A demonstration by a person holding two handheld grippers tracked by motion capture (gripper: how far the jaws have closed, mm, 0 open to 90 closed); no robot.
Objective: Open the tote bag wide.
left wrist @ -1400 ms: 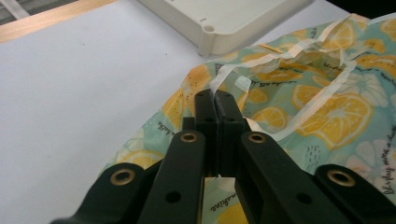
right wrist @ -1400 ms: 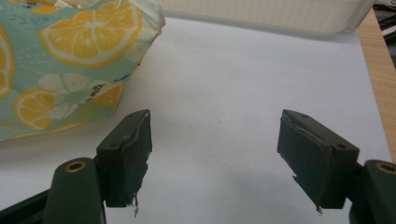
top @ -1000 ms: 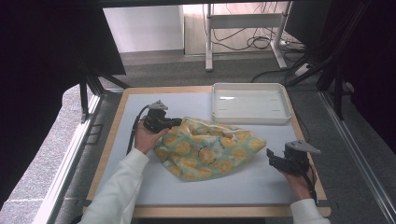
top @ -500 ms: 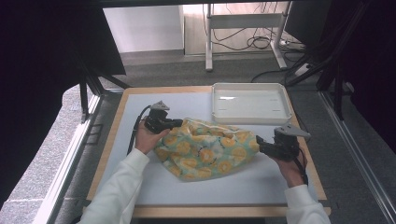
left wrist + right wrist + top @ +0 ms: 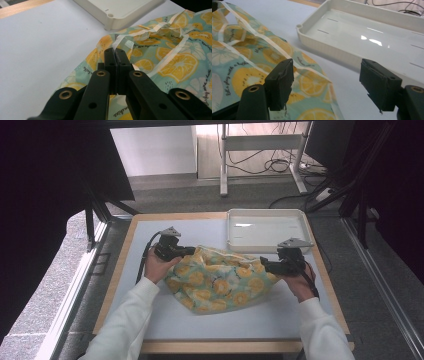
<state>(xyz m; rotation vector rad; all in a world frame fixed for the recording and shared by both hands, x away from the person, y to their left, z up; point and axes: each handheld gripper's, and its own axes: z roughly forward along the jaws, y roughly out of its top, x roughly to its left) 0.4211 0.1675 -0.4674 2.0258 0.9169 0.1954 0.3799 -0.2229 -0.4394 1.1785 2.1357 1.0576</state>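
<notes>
Left tool (image 5: 115, 53) clamped on lemon-print cloth (image 5: 220, 280)

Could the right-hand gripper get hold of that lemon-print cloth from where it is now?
Probably yes. The right gripper is open, its jaws right at the edge of the lemon-print cloth, and nothing lies between them. The white tray sits off to the side, and the left gripper pinches the far edge.

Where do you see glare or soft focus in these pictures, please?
Right gripper view: bright glare patches on the white tray floor; nearest jaws slightly soft. Left gripper view: the lemon-print cloth is sharp, the jaw bases blurred. High view: evenly lit table, dark surroundings.
</notes>
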